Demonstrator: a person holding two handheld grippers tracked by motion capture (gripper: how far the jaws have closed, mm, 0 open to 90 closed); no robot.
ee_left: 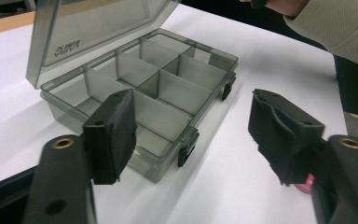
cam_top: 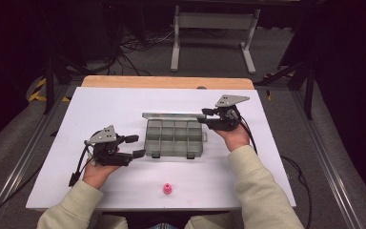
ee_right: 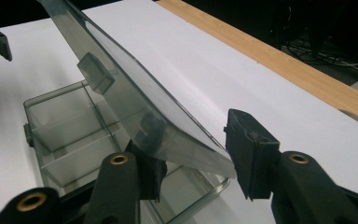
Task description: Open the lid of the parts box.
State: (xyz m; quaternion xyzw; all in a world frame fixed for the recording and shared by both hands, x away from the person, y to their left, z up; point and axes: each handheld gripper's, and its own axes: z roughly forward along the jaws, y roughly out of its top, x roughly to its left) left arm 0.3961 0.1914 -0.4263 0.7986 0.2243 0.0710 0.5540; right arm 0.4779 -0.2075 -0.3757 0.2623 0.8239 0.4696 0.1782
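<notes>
Left hand-held gripper (cam_top: 134, 146) hovering over white counter (cam_top: 124, 107), jaws spread wide, holding nothing. Smoky plastic box (ee_left: 158, 88) sitting just ahead of its jaws, dividers showing, compartments looking empty, lid (ee_right: 135, 100) standing open. Right hand-held gripper (cam_top: 204, 115) reaching in at box's far right corner, jaws spread around lid's edge; contact unclear. Small pink piece (cam_top: 167, 189) lying on counter behind and right of left hand-held gripper, well apart from box.
</notes>
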